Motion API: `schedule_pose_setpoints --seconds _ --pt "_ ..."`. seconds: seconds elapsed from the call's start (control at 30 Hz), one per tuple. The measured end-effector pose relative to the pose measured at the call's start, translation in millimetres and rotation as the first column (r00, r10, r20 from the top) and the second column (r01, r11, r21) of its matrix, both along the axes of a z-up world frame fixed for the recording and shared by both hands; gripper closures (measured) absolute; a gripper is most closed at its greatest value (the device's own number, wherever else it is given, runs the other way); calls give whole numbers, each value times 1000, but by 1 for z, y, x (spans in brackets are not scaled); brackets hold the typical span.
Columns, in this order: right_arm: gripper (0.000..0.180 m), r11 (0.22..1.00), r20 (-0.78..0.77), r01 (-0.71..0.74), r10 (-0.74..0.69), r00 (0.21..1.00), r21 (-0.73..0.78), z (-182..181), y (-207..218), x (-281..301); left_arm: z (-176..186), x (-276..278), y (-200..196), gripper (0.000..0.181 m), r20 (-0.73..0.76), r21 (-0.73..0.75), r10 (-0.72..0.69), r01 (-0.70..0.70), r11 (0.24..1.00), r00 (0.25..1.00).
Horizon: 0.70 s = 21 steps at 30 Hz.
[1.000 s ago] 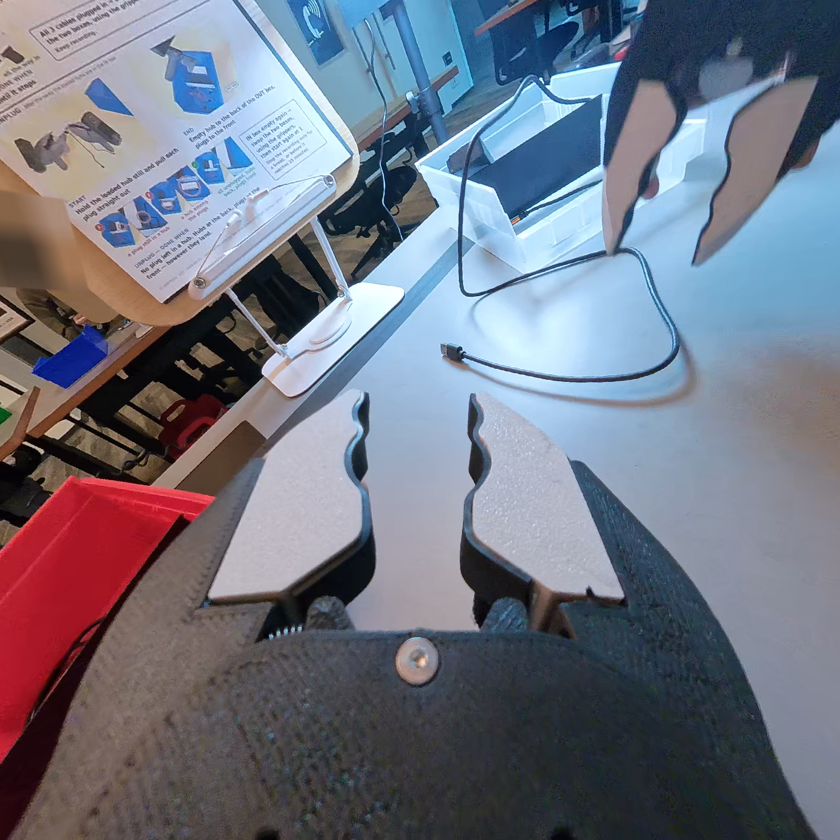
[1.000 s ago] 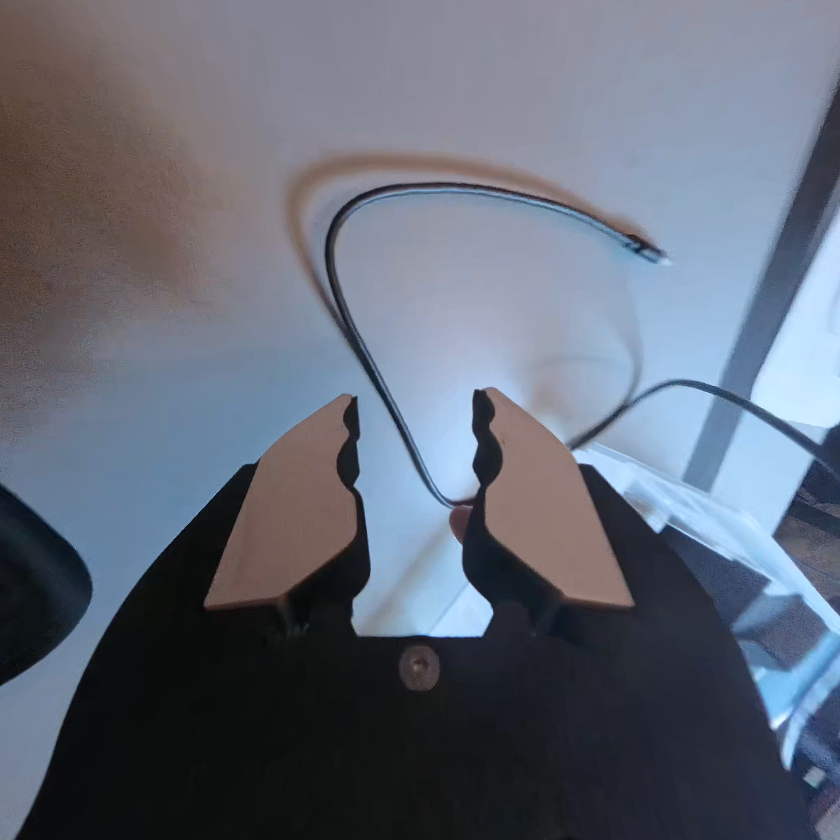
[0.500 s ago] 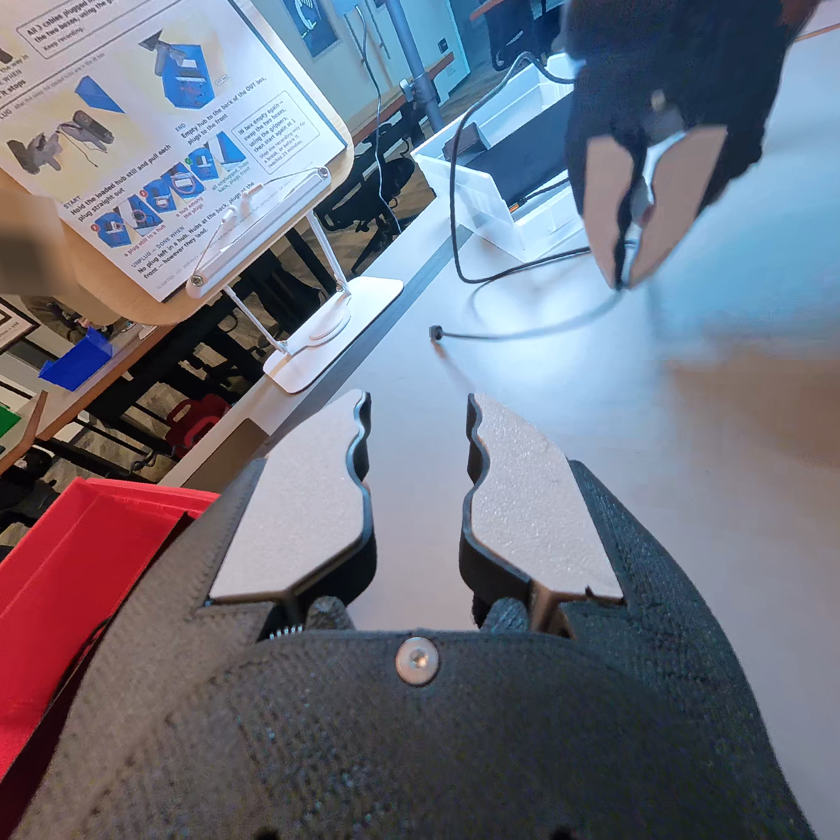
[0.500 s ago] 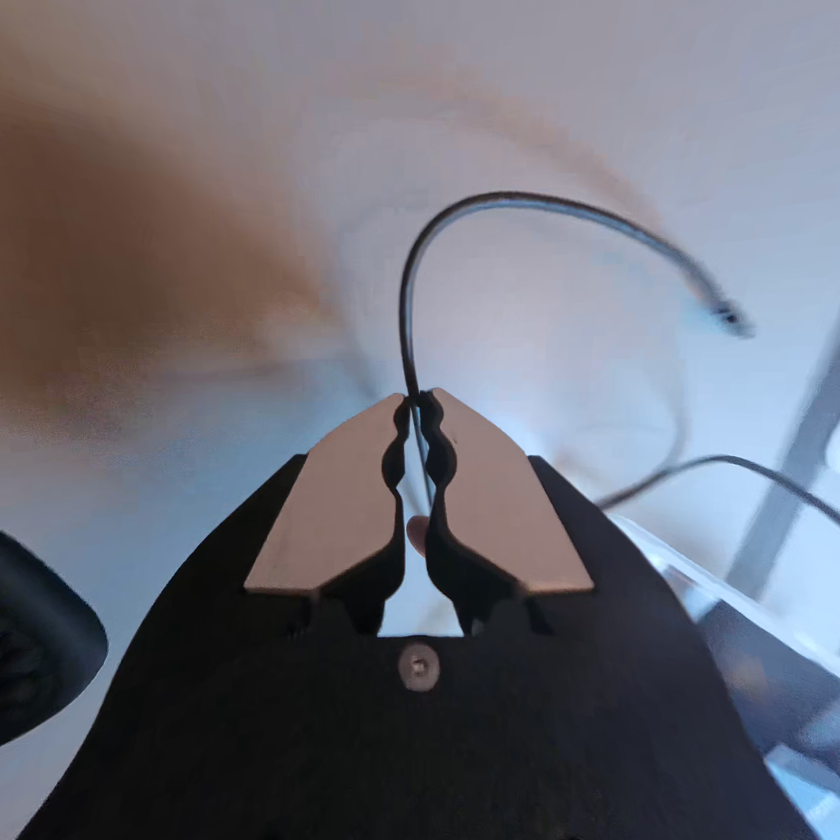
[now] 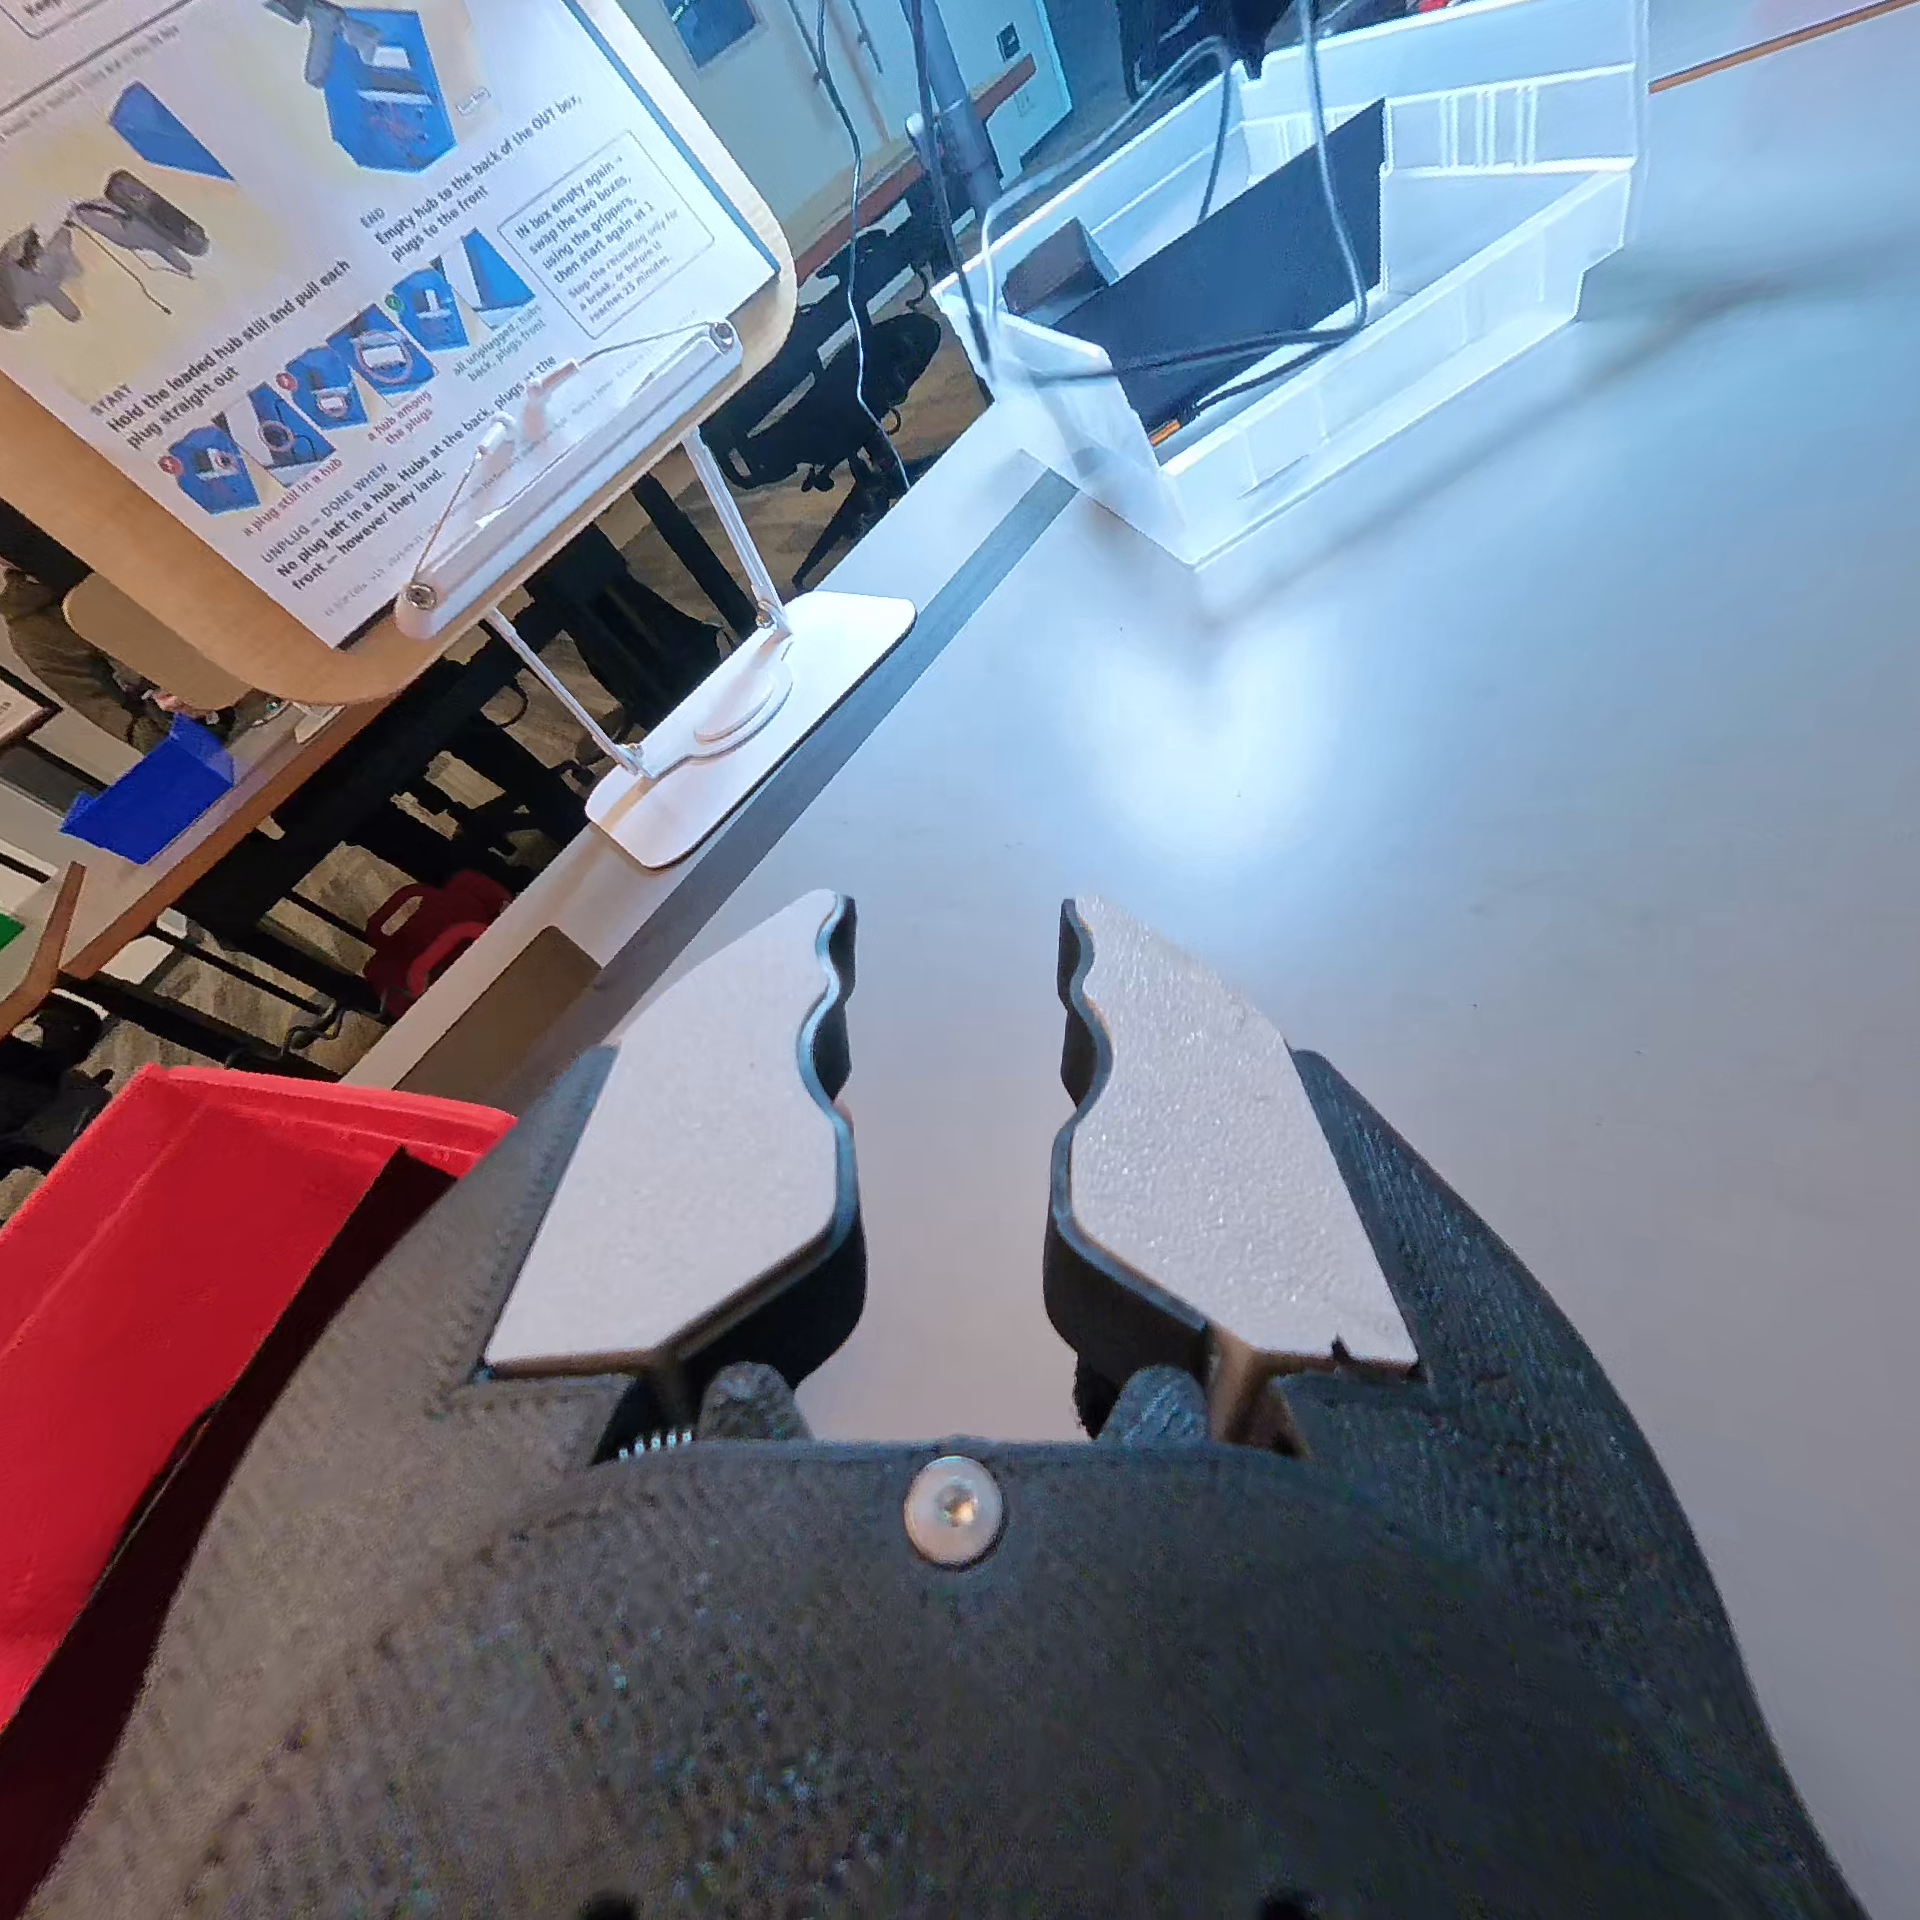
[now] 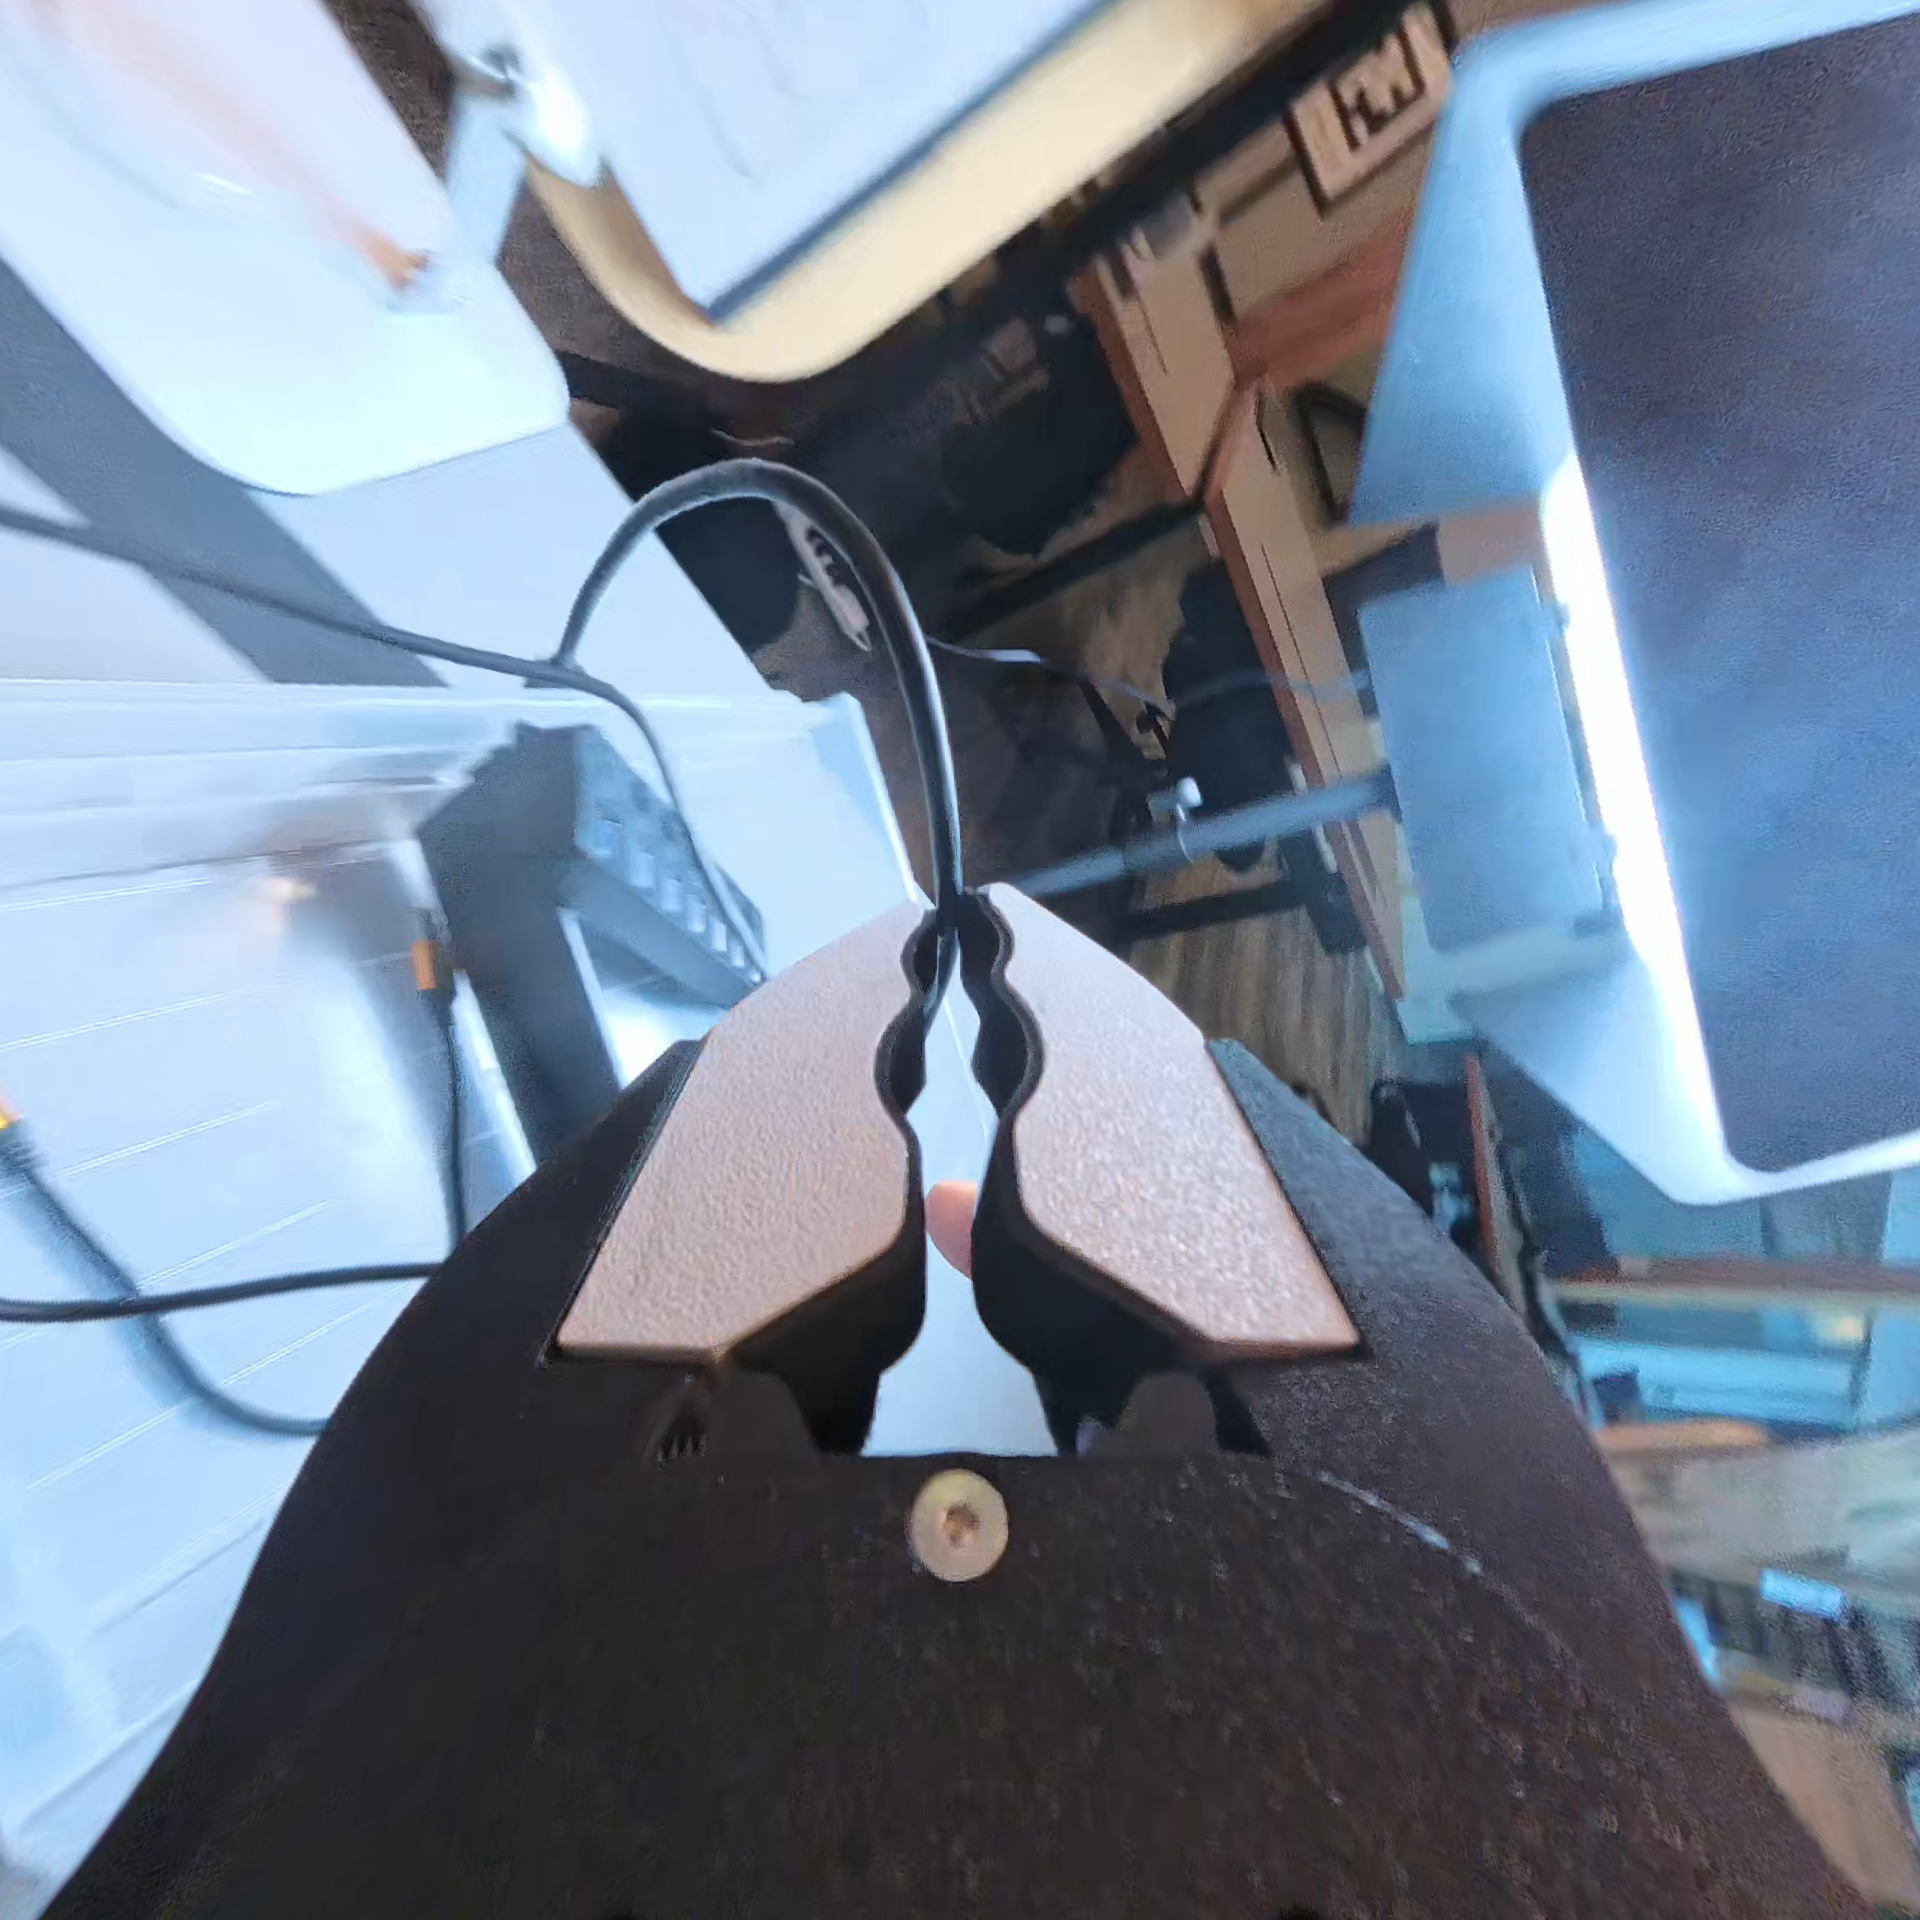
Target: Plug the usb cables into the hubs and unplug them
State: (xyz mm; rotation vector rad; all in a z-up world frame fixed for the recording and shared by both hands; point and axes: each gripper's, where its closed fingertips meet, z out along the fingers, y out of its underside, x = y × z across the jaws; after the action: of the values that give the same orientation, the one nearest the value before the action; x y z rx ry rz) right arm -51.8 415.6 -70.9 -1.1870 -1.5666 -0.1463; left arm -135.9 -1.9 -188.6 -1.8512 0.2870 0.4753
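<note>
The grey table point(image 5: 1455, 831) carries a clear plastic bin point(image 5: 1351, 416) at its far edge, holding a flat black hub point(image 5: 1226, 260) with thin black cables running into it. A red bin point(image 5: 156, 1247) sits just left of the left gripper point(image 5: 956, 987), whose fingers stand apart over bare tabletop. The right gripper point(image 6: 961, 904) is clamped at its tips on a black usb cable point(image 6: 914, 665), which arcs up and over, its plug point(image 6: 831, 571) dangling free. A second ago that cable lay looped on the table between spread fingers; now it is lifted off, beside the bin.
</note>
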Motion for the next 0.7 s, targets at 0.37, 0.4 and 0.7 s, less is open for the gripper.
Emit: schedule_pose_setpoints --seconds 0.37,0.4,0.7 --pt "175 980 42 198 -198 979 1 -62 103 30 -20 -4 4 145 15 -61 11 -10 998 1000" --pt "175 984 96 175 -172 980 -25 -77 100 26 -21 -5 5 145 19 -64 12 -10 998 1000" --pt "129 981 196 79 -43 980 -177 -83 71 6 -29 -4 5 145 30 -90 5 -3 996 1000"
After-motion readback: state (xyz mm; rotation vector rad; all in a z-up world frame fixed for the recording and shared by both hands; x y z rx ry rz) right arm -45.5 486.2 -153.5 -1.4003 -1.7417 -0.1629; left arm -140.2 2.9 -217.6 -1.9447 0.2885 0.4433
